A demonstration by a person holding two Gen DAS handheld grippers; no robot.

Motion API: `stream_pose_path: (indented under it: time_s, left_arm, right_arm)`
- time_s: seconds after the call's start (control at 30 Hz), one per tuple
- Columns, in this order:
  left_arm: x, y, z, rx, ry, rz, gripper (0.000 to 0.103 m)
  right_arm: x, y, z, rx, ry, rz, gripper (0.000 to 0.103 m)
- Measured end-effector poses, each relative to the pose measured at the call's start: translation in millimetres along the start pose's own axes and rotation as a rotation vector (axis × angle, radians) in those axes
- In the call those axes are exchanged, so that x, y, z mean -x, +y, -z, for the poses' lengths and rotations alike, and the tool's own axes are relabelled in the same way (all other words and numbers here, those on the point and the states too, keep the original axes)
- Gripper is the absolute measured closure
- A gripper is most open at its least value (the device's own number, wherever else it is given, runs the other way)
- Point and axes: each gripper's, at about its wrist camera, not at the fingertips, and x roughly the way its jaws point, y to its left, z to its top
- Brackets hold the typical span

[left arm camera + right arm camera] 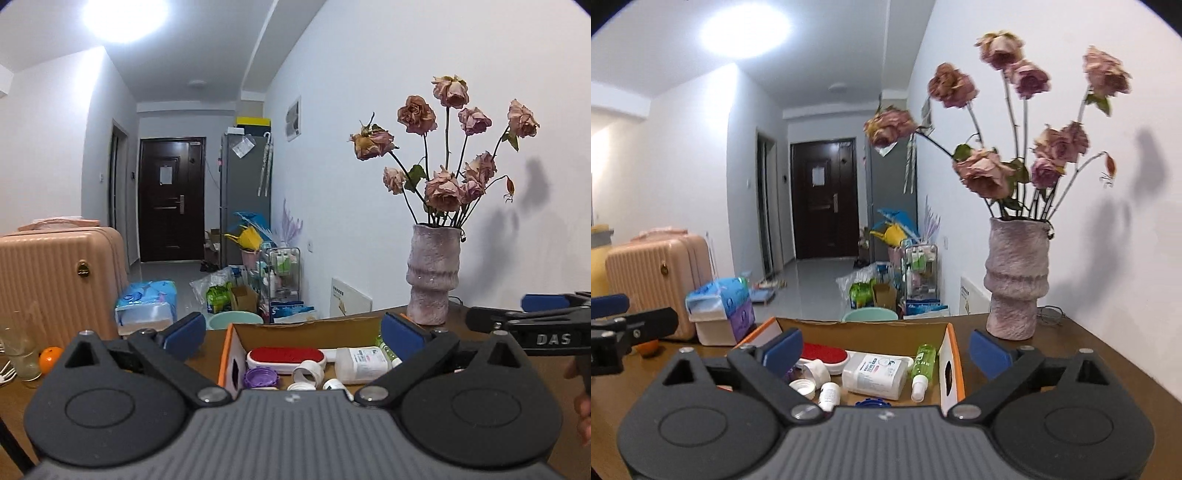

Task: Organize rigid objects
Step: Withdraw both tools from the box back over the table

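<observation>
While both tools (293,334) (886,350) gape empty, cardboard box (306,329) half hidden, contents cut off.

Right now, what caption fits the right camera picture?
Open right tool above a cardboard box of bottles, beside a vase of dried roses.

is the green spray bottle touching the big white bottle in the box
Apart. The right wrist view shows cardboard floor between the green spray bottle and the white bottle.

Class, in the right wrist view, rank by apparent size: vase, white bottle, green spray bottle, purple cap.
1. vase
2. white bottle
3. green spray bottle
4. purple cap, half hidden, so unsure.
</observation>
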Motion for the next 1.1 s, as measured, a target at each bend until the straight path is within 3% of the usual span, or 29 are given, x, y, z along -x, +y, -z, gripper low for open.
stream_pose_path:
  time_s: [0.3,0.6,0.77,0.93,1.1]
  left_arm:
    - [41.0,2.9,15.2,0.018,0.028,-0.029,0.0]
    - [127.5,-5.5,34.1,0.016,-0.026,-0.016,0.0]
    - [184.3,-11.9,55.9,-0.051,0.037,-0.007,0.0]
    - [256.3,-13.3,83.5,-0.057,0.035,-0.01,0.0]
    - [311.4,-16.4,105.0,-0.037,0.036,-0.011,0.0]
  right_arm:
    - [45.7,6.2,15.2,0.01,-0.028,-0.015,0.006]
    - [122.5,19.7,41.6,0.076,-0.082,-0.015,0.005]
    - [169.8,31.1,67.9,0.113,-0.056,0.004,0.005]
    - [224.5,39.3,96.4,0.1,0.022,0.0,0.004]
    - [281.9,59.2,122.8,0.079,0.04,0.012,0.001]
